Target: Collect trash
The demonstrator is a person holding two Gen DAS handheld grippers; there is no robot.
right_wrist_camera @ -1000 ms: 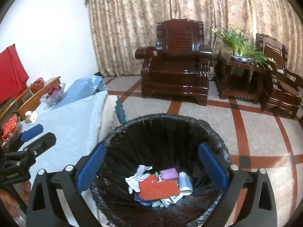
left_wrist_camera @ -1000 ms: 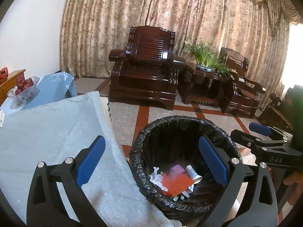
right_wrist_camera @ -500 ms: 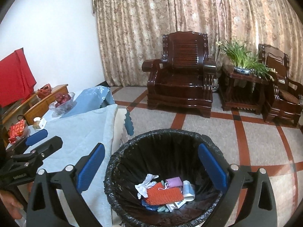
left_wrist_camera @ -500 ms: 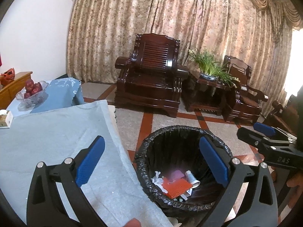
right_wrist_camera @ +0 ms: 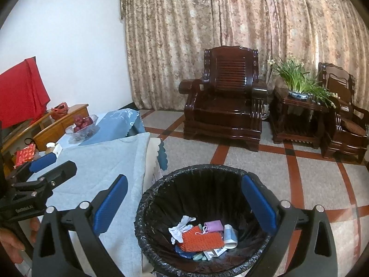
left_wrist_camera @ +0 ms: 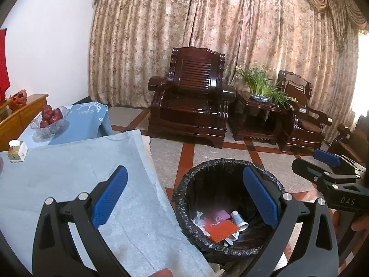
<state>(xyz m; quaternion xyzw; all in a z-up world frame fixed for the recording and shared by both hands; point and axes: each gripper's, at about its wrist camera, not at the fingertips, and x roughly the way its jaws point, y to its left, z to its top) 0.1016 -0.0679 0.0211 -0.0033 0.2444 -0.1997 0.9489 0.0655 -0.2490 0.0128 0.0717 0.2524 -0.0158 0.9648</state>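
Left wrist view, both tools [left_wrist_camera: 184, 198] [right_wrist_camera: 184, 198] spread wide and empty, raised farther above trash bin [left_wrist_camera: 227, 161] than before.

you can see a big dark wood chair [left_wrist_camera: 191, 101] in front of long flowery curtains [left_wrist_camera: 207, 34]. just beside it a green plant [left_wrist_camera: 260, 85] in a blue and white pot sits on a small dark table [right_wrist_camera: 297, 117]. a second wood chair [right_wrist_camera: 343, 117] stands on the far side of that table. a glass bowl of red fruit [left_wrist_camera: 49, 120] rests on a blue cloth [left_wrist_camera: 85, 120]. a red cloth [right_wrist_camera: 20, 90] hangs by the white wall.
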